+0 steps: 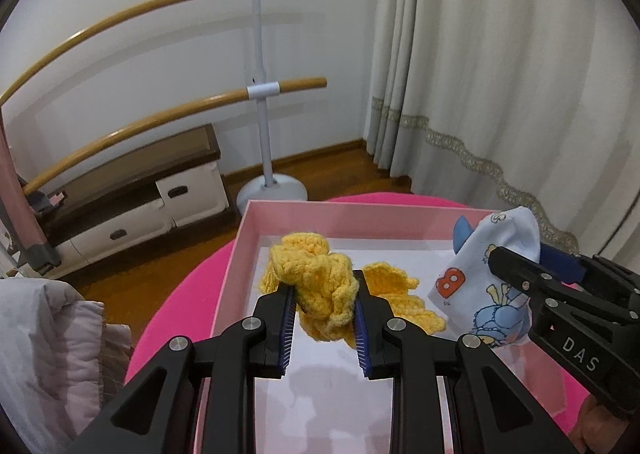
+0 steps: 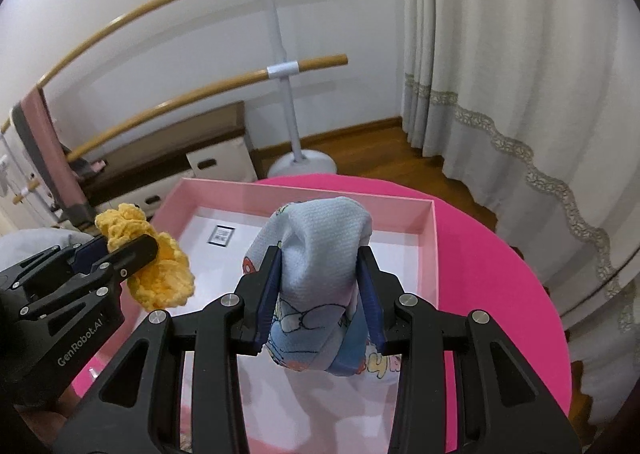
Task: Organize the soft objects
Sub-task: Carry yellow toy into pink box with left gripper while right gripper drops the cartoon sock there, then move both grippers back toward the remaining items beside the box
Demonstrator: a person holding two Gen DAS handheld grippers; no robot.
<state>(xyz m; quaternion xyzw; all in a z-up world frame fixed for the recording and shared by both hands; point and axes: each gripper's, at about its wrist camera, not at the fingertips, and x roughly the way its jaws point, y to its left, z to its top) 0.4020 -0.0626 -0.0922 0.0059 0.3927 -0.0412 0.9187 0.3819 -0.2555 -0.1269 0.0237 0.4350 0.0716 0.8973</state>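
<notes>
Left gripper (image 1: 325, 296) clamped on a yellow crocheted piece (image 1: 320, 286), held above the left half of the pink box (image 1: 360, 209). Right gripper (image 2: 320, 274) clamped on a printed light-blue cloth (image 2: 320, 254), bunched and hanging over the box's right half. Box on the round pink table (image 2: 492, 254), near its far edge.

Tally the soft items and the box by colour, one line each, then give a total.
Yellow: 1, the crocheted yellow piece, clamped in the left tongs.
Light blue print: 1, the cartoon-print cloth, clamped in the right tongs.
Pink: 1, the pink box, open, below both.
Total: 3
</notes>
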